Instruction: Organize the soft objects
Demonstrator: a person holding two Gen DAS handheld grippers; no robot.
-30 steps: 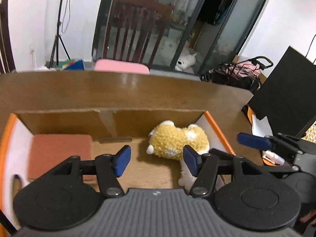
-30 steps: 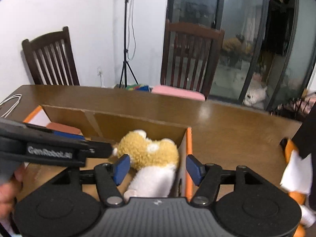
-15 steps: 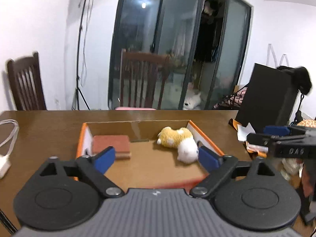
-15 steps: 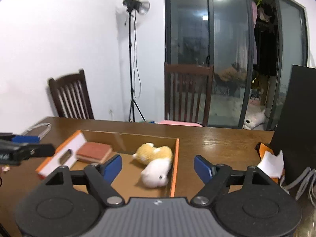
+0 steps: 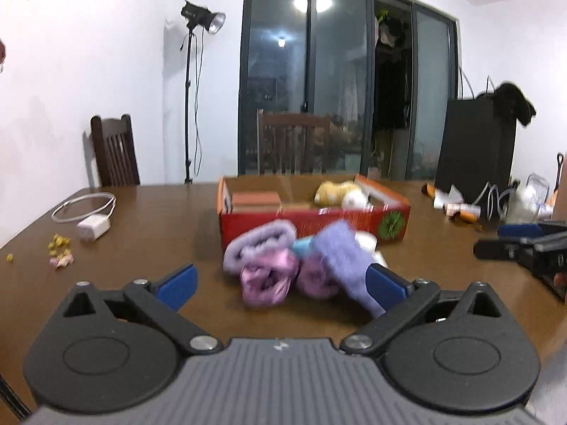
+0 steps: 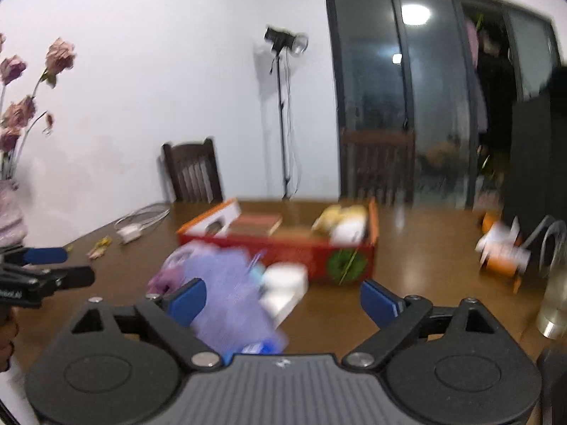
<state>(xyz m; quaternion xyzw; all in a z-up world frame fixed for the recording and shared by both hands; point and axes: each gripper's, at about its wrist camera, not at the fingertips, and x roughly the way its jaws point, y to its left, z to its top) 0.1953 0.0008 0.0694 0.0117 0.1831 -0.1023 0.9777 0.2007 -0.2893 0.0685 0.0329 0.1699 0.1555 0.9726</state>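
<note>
A red cardboard box (image 5: 312, 217) stands on the wooden table; it also shows in the right wrist view (image 6: 283, 248). Inside lie a yellow-and-white plush toy (image 5: 340, 193) and a reddish-brown pad (image 5: 255, 200). In front of the box lies a pile of purple and pink soft items (image 5: 294, 265), also in the right wrist view (image 6: 226, 294), with a white object (image 6: 283, 283) beside it. My left gripper (image 5: 280, 285) is open and empty just short of the pile. My right gripper (image 6: 281, 299) is open and empty over the pile's near edge.
A white charger with its cable (image 5: 92, 226) and dried petals (image 5: 58, 251) lie at the table's left. Orange-and-white clutter (image 6: 503, 251) and a black panel (image 5: 475, 156) stand at the right. Chairs (image 5: 113, 156) stand behind the table. A vase of flowers (image 6: 14, 177) is at far left.
Both grippers have pulled back from over the box toward the table's near side, staying open. The purple and pink pile in front of the box has come into view.
</note>
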